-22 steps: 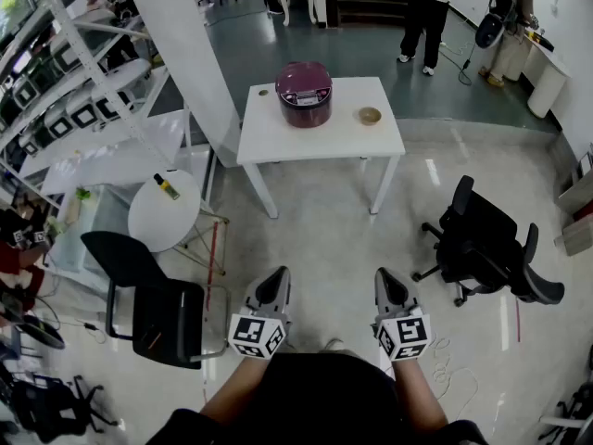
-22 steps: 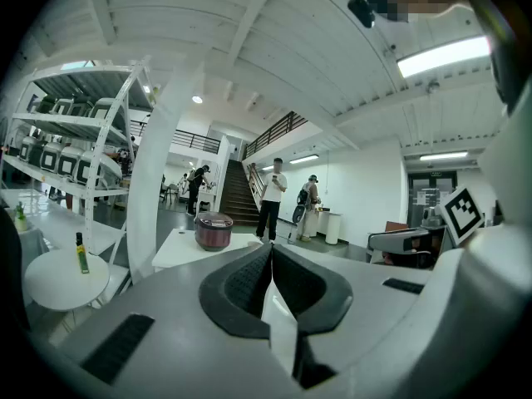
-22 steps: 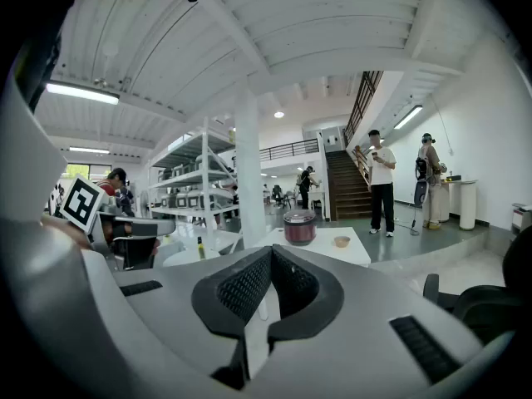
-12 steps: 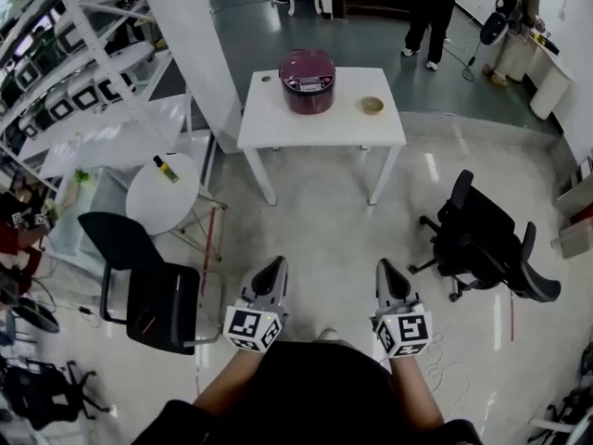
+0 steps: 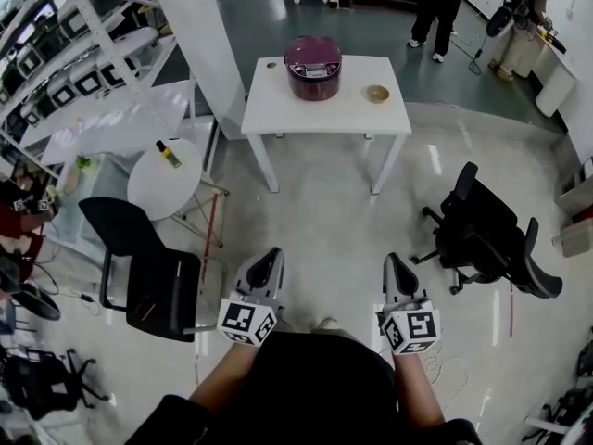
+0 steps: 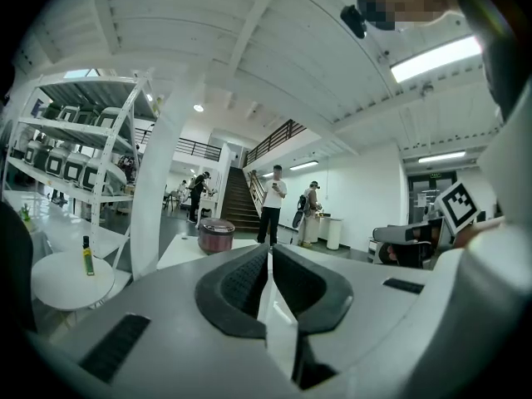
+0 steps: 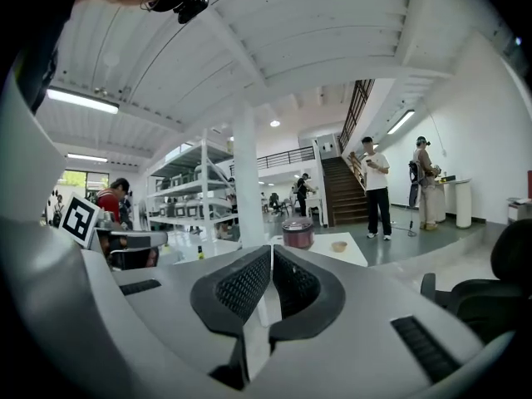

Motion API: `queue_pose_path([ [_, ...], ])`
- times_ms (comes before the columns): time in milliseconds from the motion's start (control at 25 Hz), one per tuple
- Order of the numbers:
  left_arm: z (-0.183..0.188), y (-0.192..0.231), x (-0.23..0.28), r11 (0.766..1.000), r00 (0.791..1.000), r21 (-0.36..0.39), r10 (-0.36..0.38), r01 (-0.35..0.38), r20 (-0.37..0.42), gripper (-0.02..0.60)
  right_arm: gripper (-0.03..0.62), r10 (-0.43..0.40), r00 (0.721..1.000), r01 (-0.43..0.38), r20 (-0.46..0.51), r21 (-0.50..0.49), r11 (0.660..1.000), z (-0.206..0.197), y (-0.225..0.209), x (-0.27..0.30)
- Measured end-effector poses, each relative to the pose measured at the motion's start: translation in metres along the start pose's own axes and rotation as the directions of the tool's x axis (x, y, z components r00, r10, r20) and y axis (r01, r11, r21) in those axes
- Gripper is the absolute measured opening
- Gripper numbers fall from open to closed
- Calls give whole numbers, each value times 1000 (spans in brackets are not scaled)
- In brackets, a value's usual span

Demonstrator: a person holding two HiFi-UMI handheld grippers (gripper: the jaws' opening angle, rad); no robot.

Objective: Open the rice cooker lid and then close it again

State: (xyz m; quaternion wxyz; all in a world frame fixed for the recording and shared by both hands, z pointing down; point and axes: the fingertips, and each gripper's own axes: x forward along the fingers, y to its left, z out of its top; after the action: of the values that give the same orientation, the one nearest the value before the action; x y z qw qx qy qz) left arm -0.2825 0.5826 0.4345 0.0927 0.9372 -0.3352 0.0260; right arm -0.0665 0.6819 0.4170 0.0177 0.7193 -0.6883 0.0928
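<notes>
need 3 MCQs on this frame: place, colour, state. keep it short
1. Head view: the bowl sits on which side of the rice cooker? A left; B right; C on top.
2. Rice cooker colour? A white; B maroon; C green.
3. The left claw and right claw are: A wide open; B half open; C shut, empty.
1 B, bowl lies right of it on the table; 2 B, maroon body; 3 C, both gripper views show jaws together, nothing between.
</notes>
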Motion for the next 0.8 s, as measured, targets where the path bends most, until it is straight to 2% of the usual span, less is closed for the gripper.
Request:
queue_pose_path([
  [120, -10, 3, -1, 1000, 999, -13, 1, -1, -32, 6, 18, 15, 1000, -15, -13, 0, 1000, -7, -3, -1],
  [200, -19, 6, -3, 1000, 998, -22, 2, -4, -59, 11, 135, 36, 999, -35, -29, 23, 999, -13, -2, 1],
  [240, -23, 8, -4, 999, 998, -31, 4, -7, -69, 51, 168, 41, 999, -40, -33, 33, 999, -15, -3, 1],
  [280, -25, 10, -5, 999, 997, -43, 10, -13, -76, 119, 191, 43, 998, -41, -34, 41, 998, -17, -3, 1],
  [360, -28, 16, -6, 997, 997, -60, 36, -40, -75, 197, 221, 36, 999, -34, -33, 47, 998, -18, -7, 1],
  [560, -28, 27, -9, 994, 993, -47, 93, -96, -69, 276, 247, -18, 999, 19, -47, 30, 999, -16, -22, 1],
  [800, -23, 22, -6, 992, 991, -26, 118, -120, -65, 282, 245, 28, 998, -26, -54, 24, 999, -18, -23, 1],
])
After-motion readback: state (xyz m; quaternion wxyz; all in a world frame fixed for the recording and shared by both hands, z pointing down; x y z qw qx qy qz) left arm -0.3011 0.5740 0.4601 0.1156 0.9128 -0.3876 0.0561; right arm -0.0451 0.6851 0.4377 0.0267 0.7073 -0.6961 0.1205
